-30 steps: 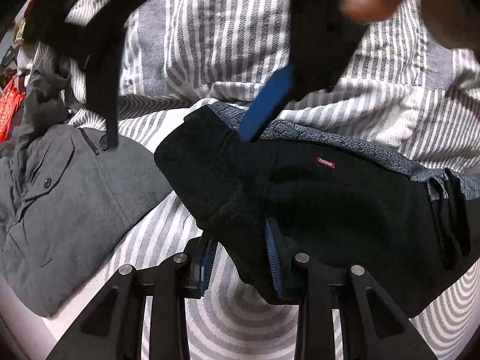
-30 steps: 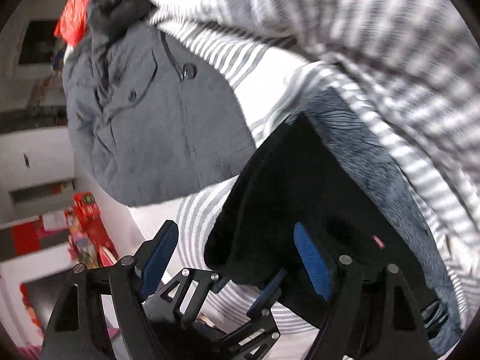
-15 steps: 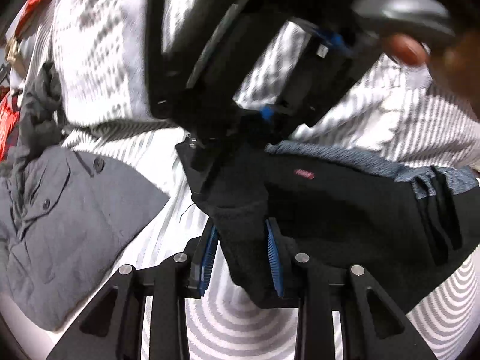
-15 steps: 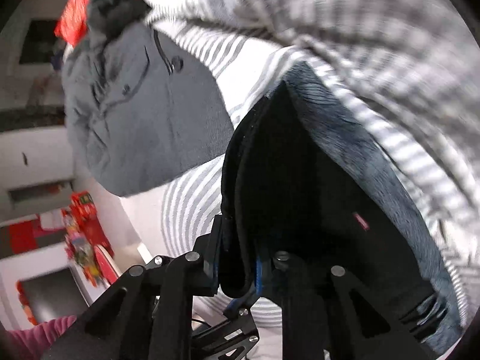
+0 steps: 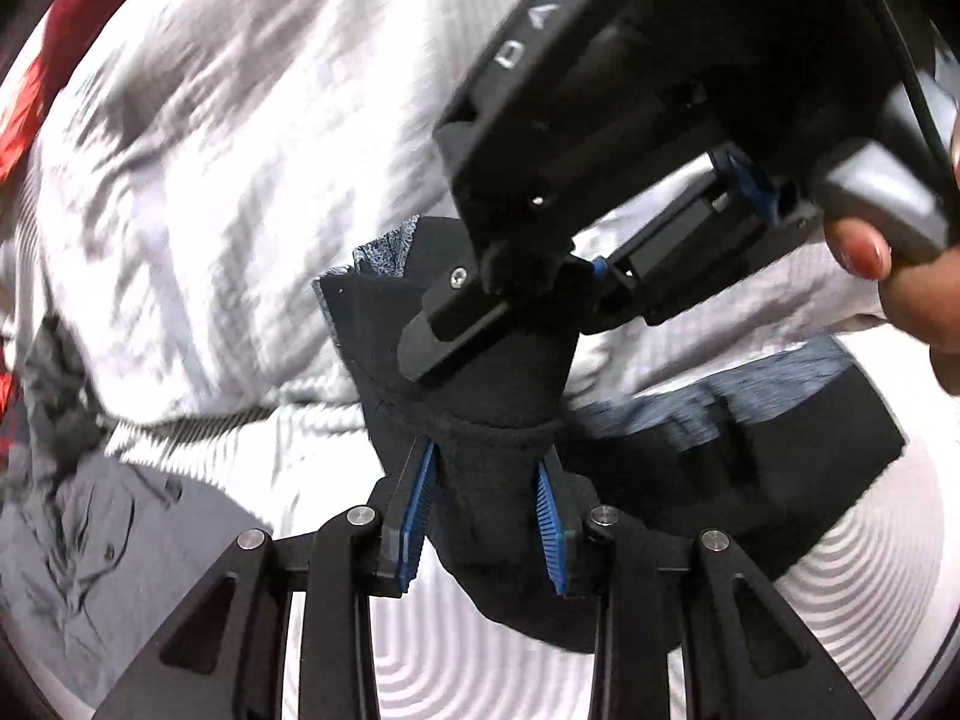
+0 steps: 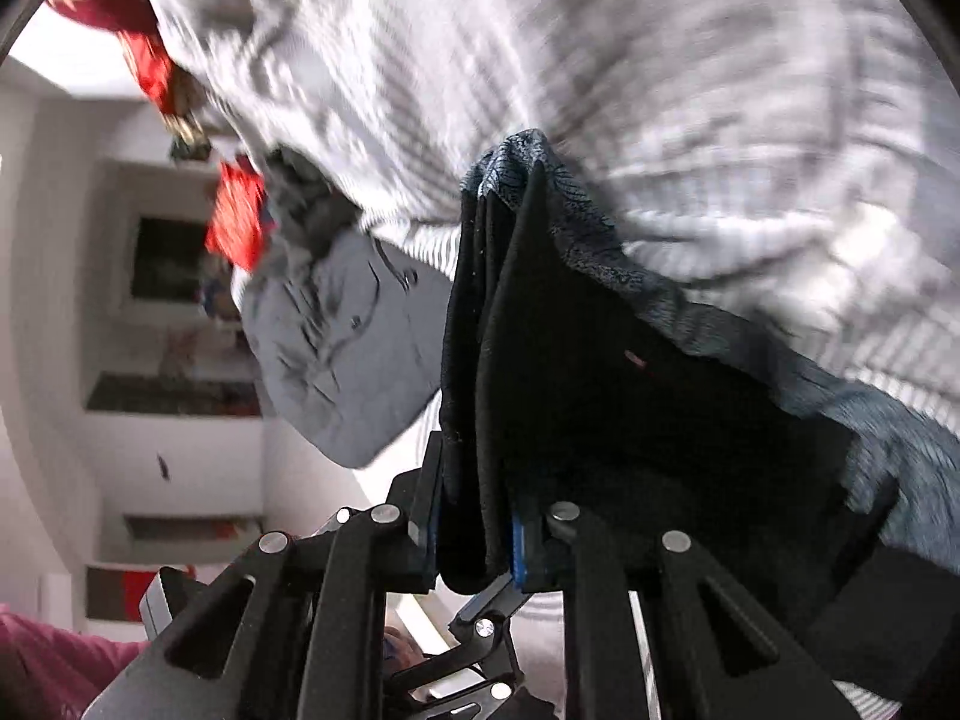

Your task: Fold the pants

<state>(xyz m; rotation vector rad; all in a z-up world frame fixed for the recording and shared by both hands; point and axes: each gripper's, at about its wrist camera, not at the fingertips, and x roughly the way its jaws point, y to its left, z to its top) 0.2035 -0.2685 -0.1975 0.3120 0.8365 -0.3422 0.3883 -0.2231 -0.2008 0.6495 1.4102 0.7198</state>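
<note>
Since a second ago right gripper (image 6: 474, 546) clamped the pants (image 6: 600, 372) edge beside left gripper (image 5: 486, 516), both pinching, lifting it off the bed (image 5: 870, 570). Mid-fold; next carry it over.

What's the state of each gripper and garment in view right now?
left gripper: shut on black pants, fabric bunched between its blue pads.
right gripper: shut on black pants, clamping stacked layers.
black pants: one end lifted off the bed by both grippers, the rest draped down.
grey pants: lying rumpled on the striped bedding, untouched.
</note>
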